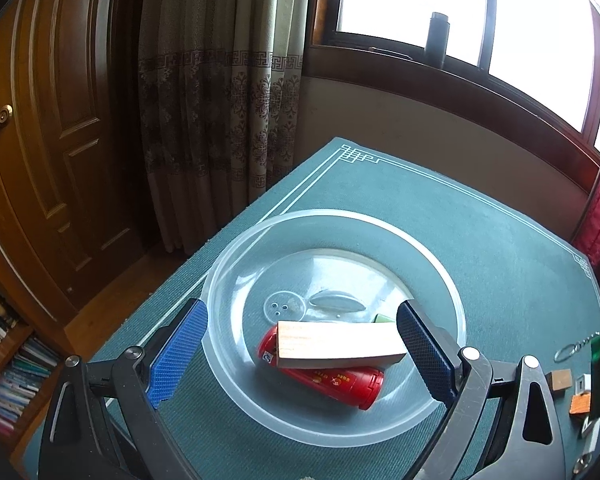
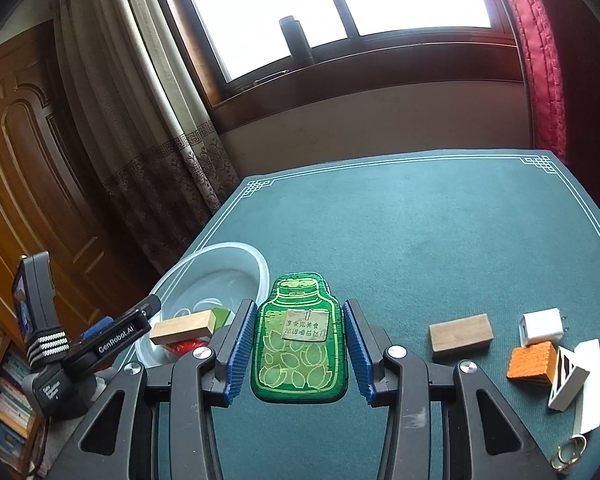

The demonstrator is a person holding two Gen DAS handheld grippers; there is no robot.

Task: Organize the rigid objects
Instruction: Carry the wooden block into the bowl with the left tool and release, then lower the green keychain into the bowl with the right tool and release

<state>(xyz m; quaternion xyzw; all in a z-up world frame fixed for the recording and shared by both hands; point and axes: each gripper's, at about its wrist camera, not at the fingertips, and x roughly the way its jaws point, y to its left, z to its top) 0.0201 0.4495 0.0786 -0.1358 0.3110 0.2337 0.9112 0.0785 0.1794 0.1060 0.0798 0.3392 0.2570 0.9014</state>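
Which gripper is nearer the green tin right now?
Right. The right gripper has its fingers on both sides of the green tin, a small gap on each side. The left gripper is open over the clear bowl, left of the tin.

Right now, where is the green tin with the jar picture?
In the right wrist view the green tin sits between the open right gripper's blue pads, not visibly clamped, over the green table mat, with the clear bowl to its left and a wooden block to its right.
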